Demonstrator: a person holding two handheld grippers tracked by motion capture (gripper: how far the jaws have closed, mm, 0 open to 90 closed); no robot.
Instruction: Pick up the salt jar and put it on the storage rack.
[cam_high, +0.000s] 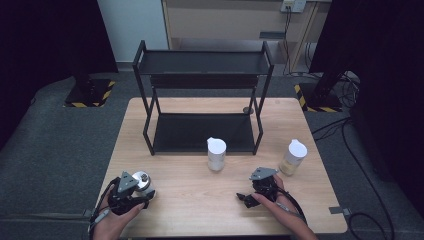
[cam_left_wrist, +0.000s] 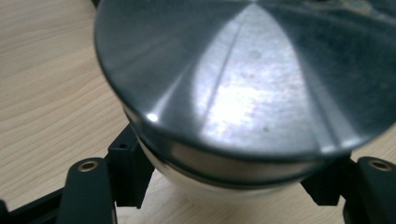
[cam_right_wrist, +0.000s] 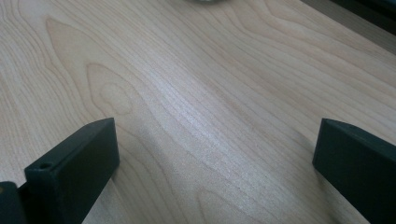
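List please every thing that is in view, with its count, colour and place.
table: 1, light wood, centre
rack: 1, black, two shelves, table's far side
can: 1, white with metal lid, near left, between the left tool's jaws
white bottle: 1, front of rack
yellowish bottle: 1, white cap, right
left tool: 1, black, near left, shut on can
right tool: 1, black, near right, open
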